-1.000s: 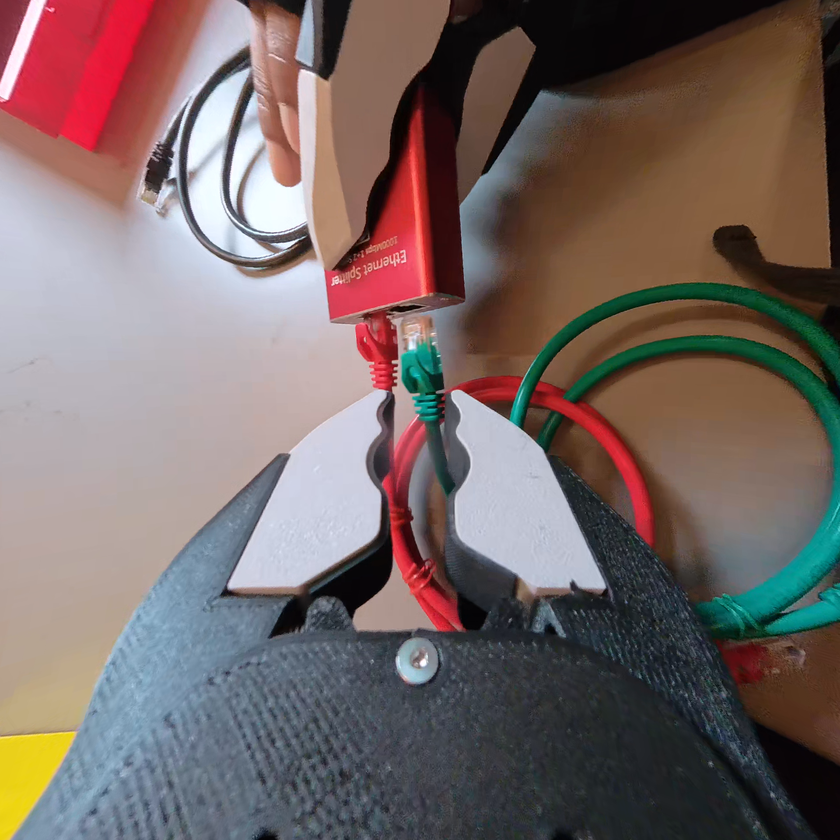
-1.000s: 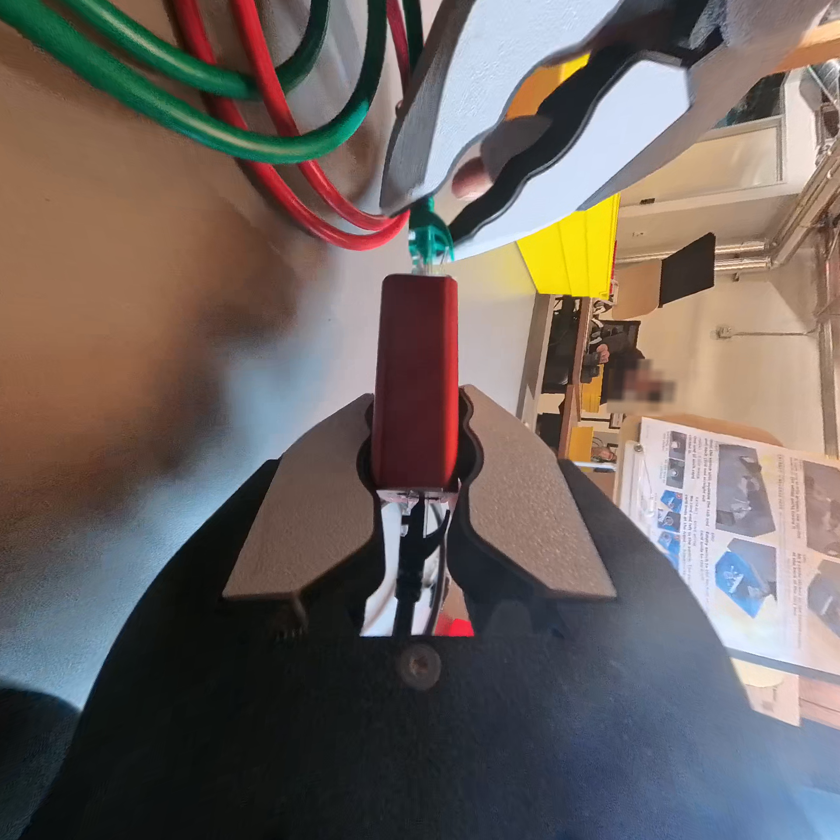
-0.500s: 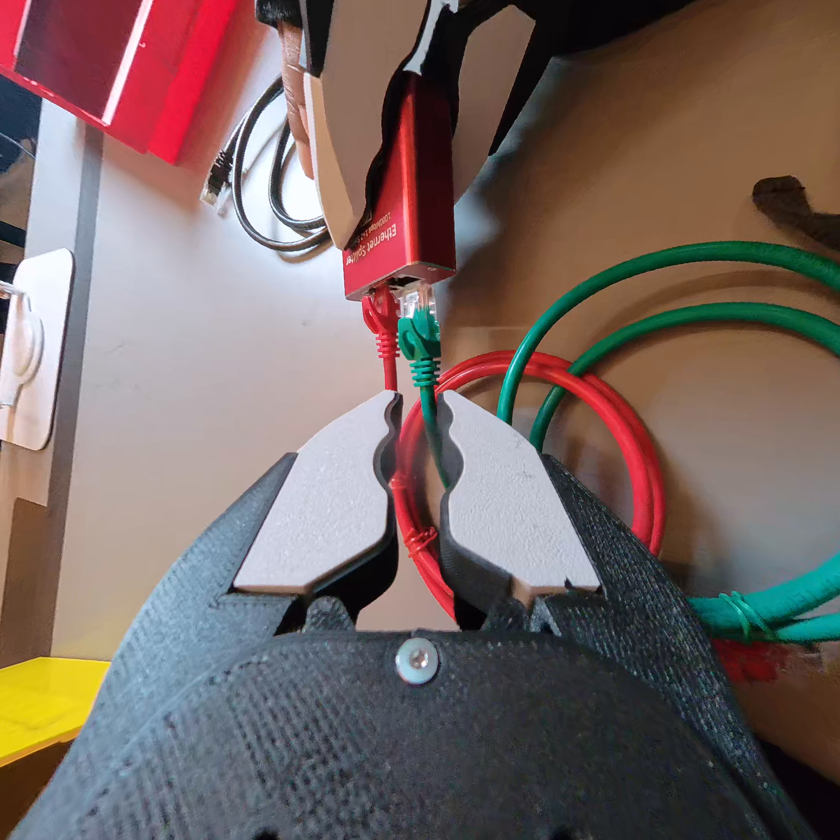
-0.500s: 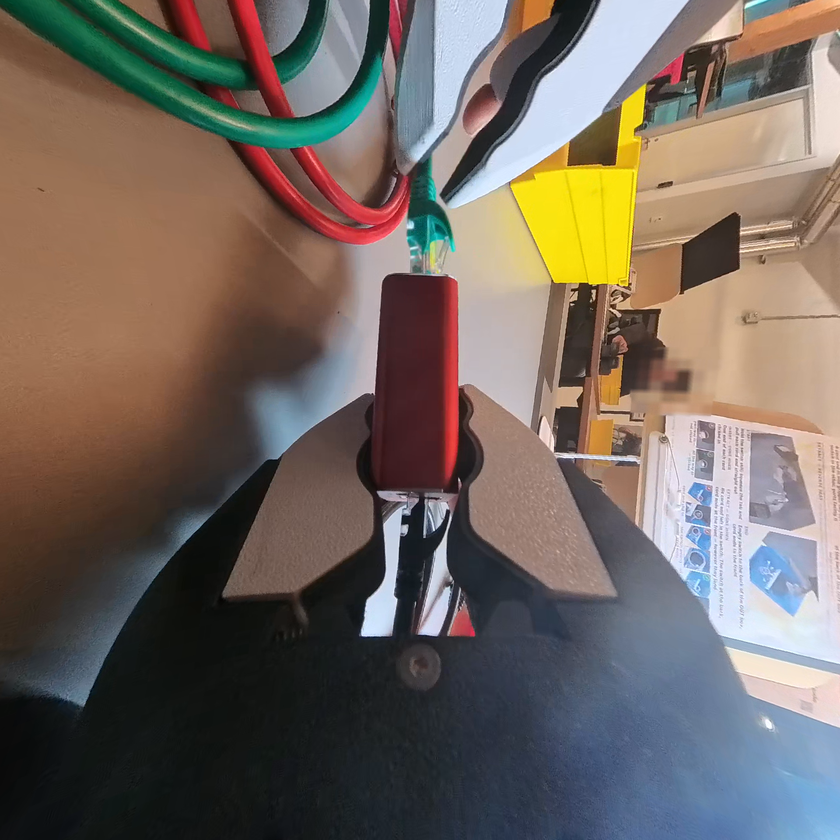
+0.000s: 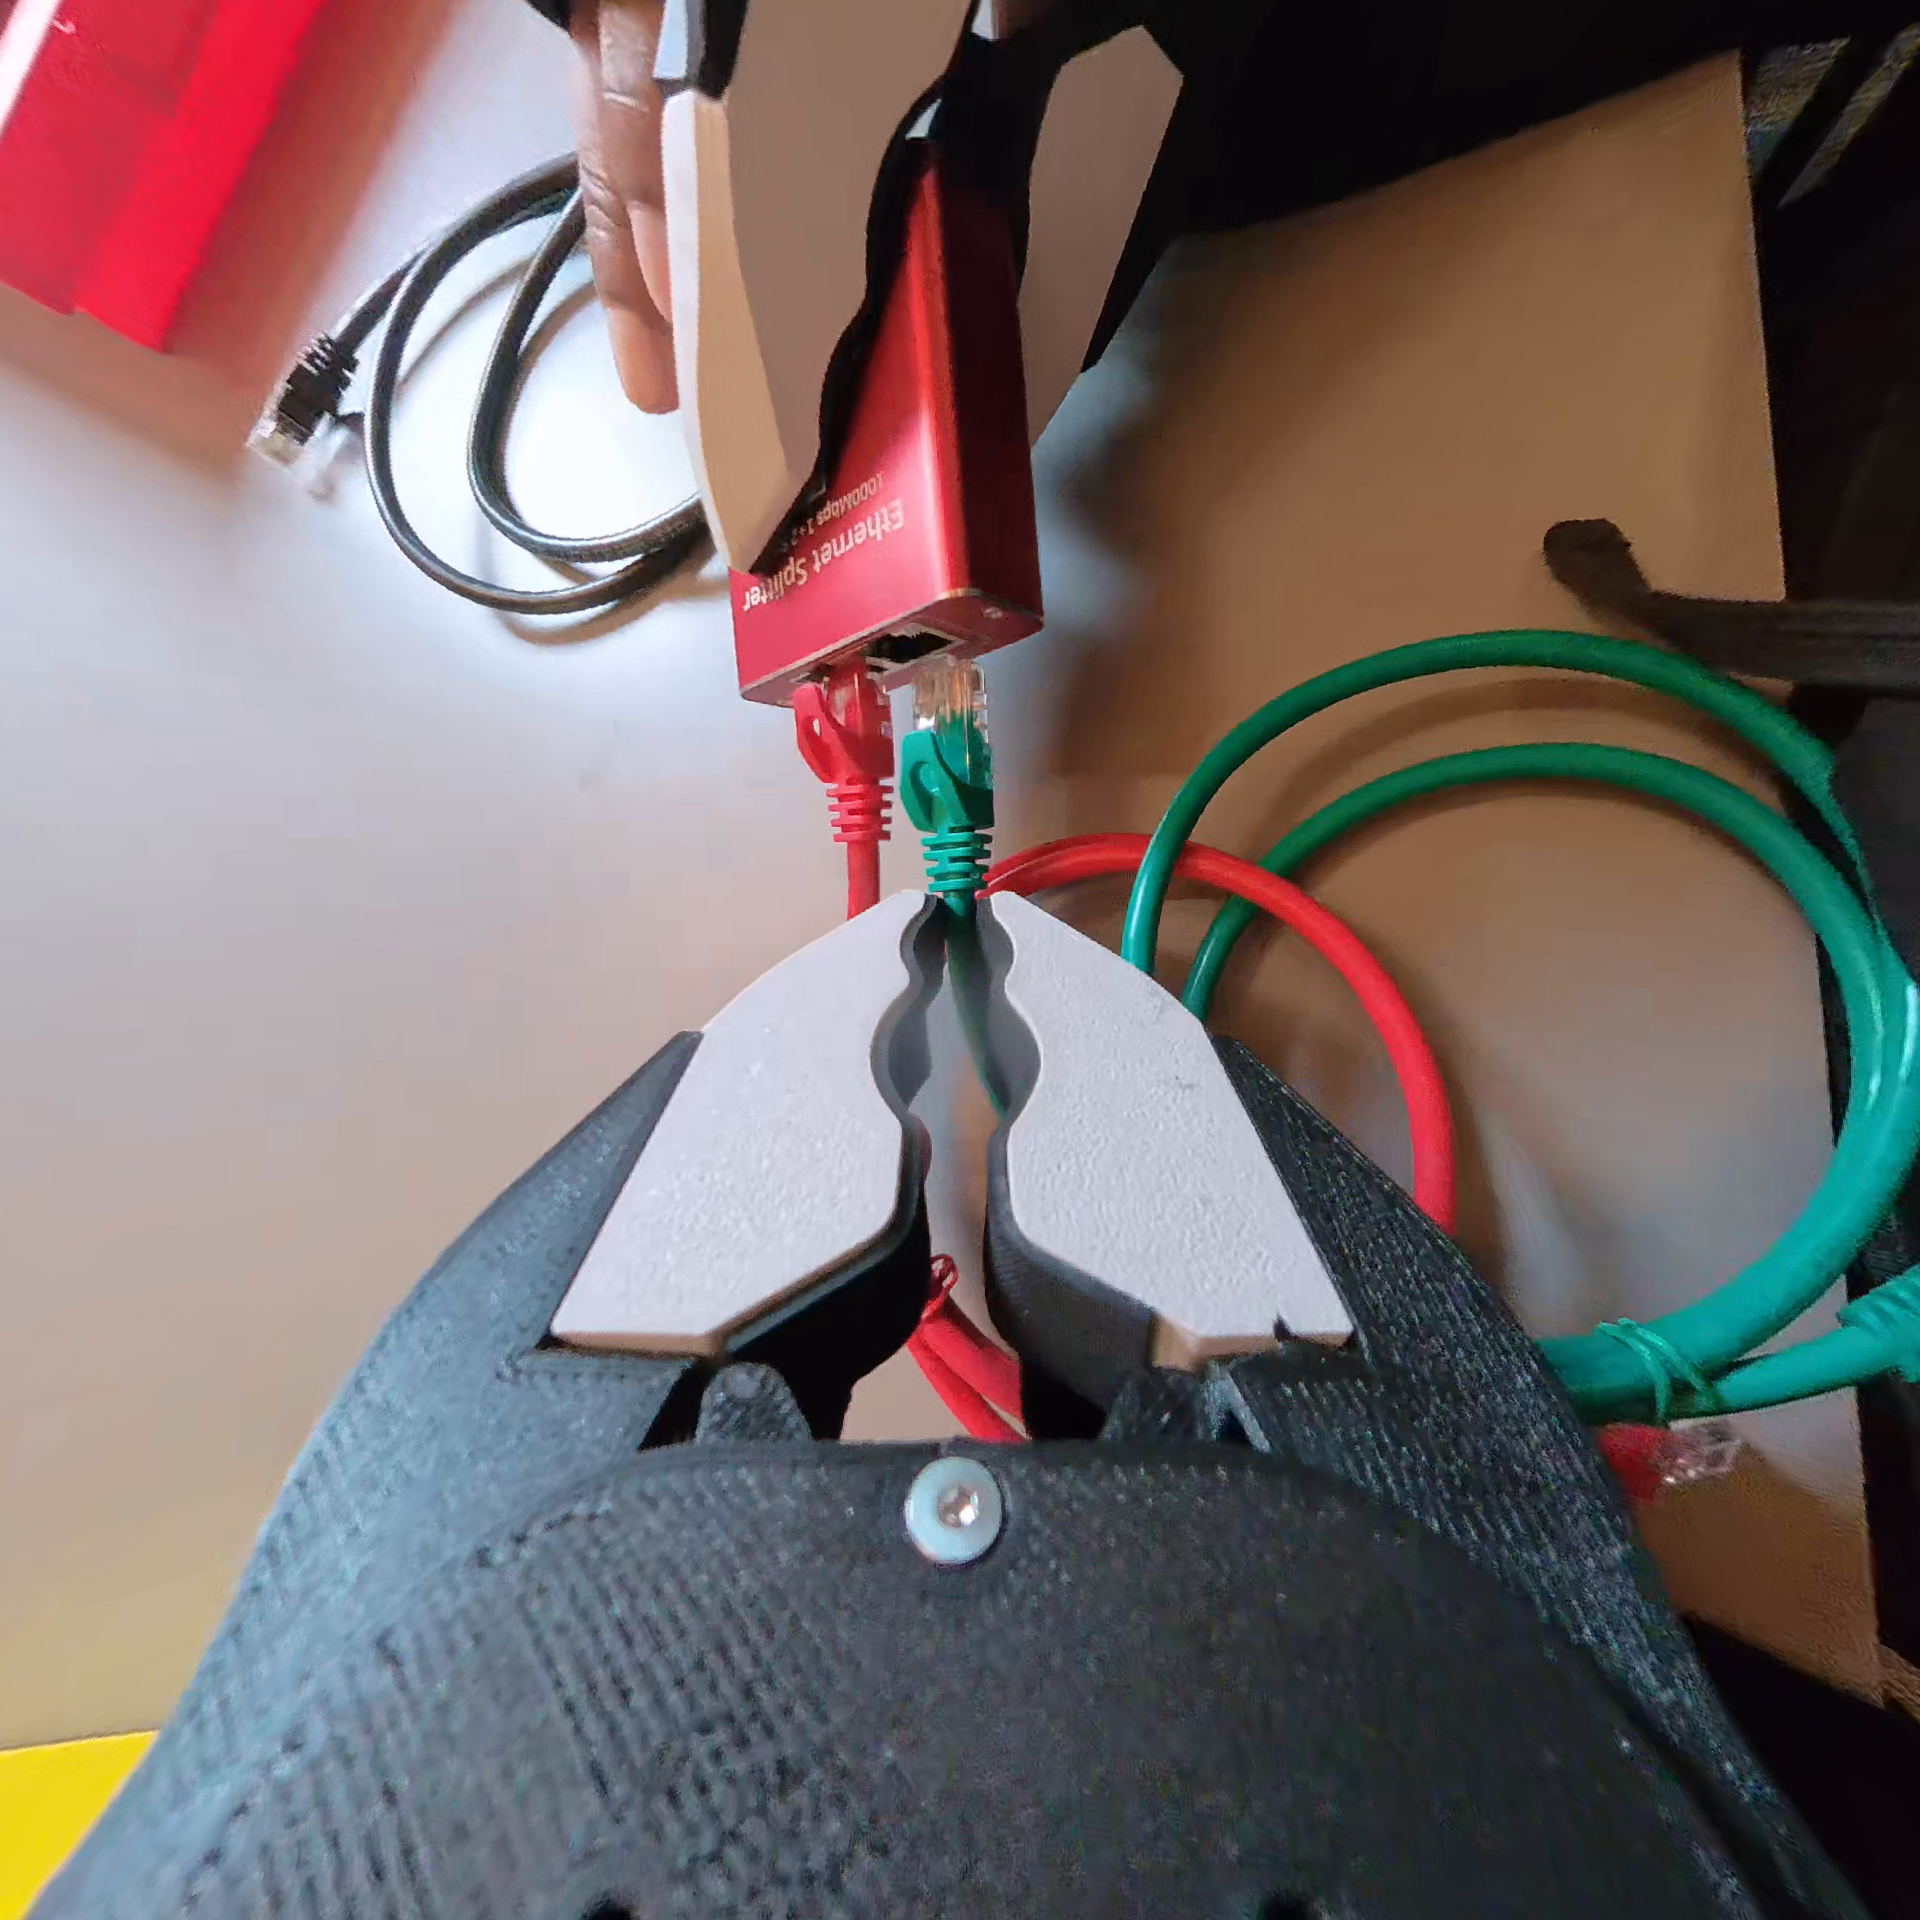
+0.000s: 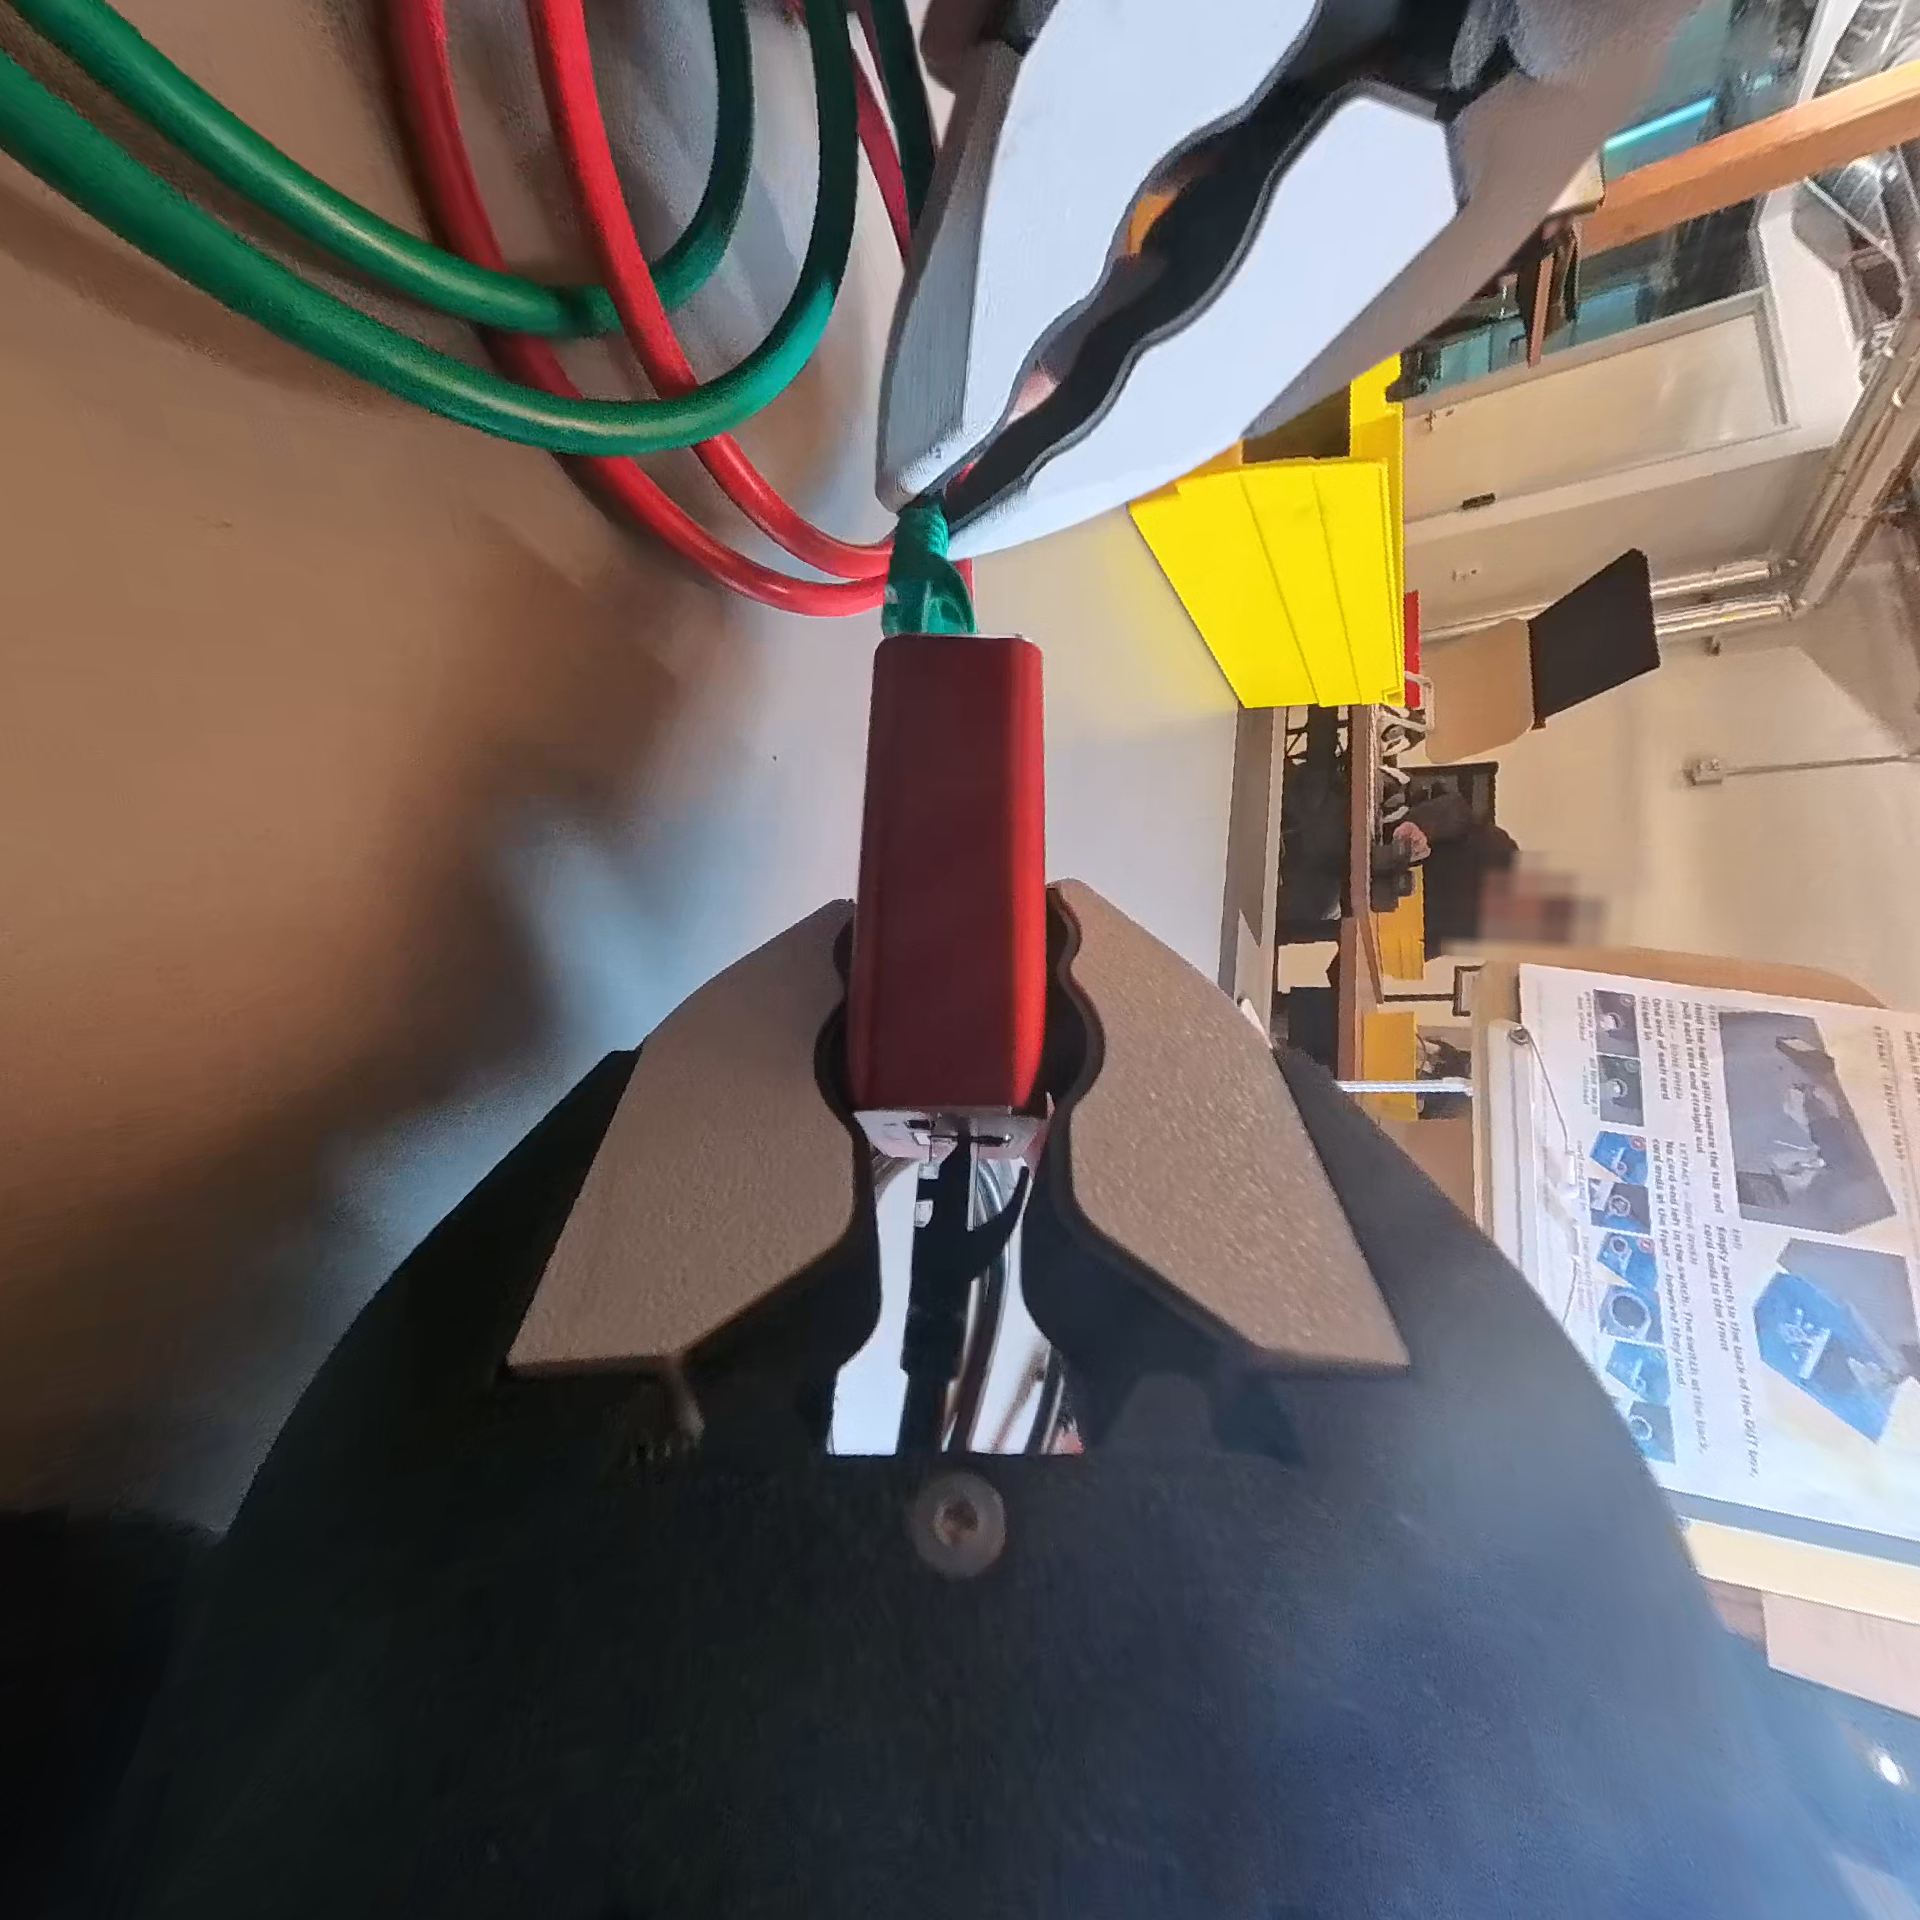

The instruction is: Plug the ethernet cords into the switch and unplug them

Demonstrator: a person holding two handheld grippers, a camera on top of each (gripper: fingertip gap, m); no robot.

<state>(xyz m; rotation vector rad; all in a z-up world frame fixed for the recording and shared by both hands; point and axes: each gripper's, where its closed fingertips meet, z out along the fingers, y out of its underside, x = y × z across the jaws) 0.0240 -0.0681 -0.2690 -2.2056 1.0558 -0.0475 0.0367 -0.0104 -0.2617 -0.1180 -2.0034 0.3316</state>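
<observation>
Green plug part-seated at the switch; both grippers engaged.

I held the red switch (image 6: 954, 883) off the surface (image 5: 312, 935) with the right gripper (image 6: 951, 977), its fingers clamped on the switch's sides. The left gripper (image 5: 961, 914) had its fingers closed on the green cord (image 5: 966, 977) just behind the boot. The red cord (image 5: 854, 769) sat in the neighbouring port. The green plug (image 5: 948, 717) showed clear plastic outside its port, so I judged it only partly in, though the port mouth was shadowed. To do this step well, I judged the plug should travel straight along the port axis, the switch held rigid, without bending the cord at the boot.
</observation>
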